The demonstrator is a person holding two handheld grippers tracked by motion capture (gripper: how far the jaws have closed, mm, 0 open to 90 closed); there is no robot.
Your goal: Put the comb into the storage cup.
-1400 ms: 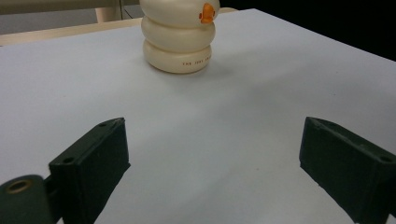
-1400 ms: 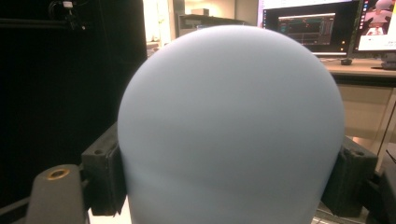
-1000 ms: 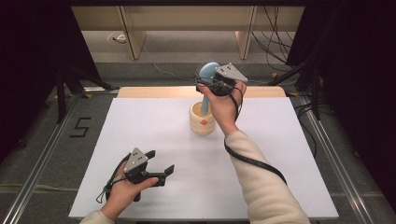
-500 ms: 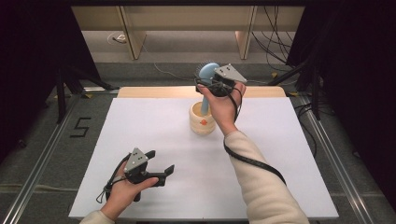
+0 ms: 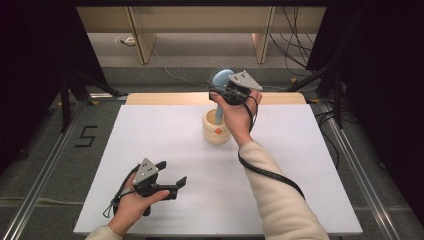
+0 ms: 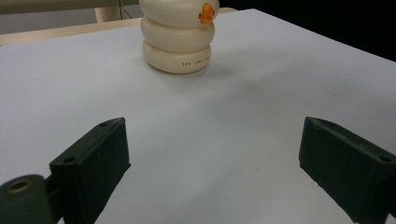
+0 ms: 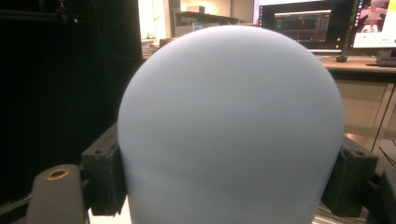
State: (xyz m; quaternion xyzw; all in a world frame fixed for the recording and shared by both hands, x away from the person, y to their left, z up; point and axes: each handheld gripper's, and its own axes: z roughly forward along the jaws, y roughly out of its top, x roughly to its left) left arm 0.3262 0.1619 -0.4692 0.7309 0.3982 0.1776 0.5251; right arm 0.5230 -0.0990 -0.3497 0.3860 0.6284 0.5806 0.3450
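Right gripper (image 5: 226, 93) was clamped on the head of the blue brush (image 5: 220, 80); in the right gripper view both jaws pressed the sides of the rounded blue head (image 7: 231, 126), about as wide as the head itself. Brush stood near upright, long axis vertical, handle running down from the gripper into the mouth of the cream ringed holder (image 5: 216, 131) directly below. Couldn't tell whether the handle tip touched the bottom or hung free inside. Holder sat on the white table (image 5: 300, 165) toward the far edge, roughly centre.

Key relation: gripper was straight above the holder, so any lift or drop looked like a pure vertical move along the handle axis; a sideways pull would likely tip the holder.

Left gripper (image 5: 172, 181) rested low on the near-left of the table, jaws spread wide, nothing between them, pointing toward the holder (image 6: 177, 39) but well apart from it. Right hand was far nearer the work
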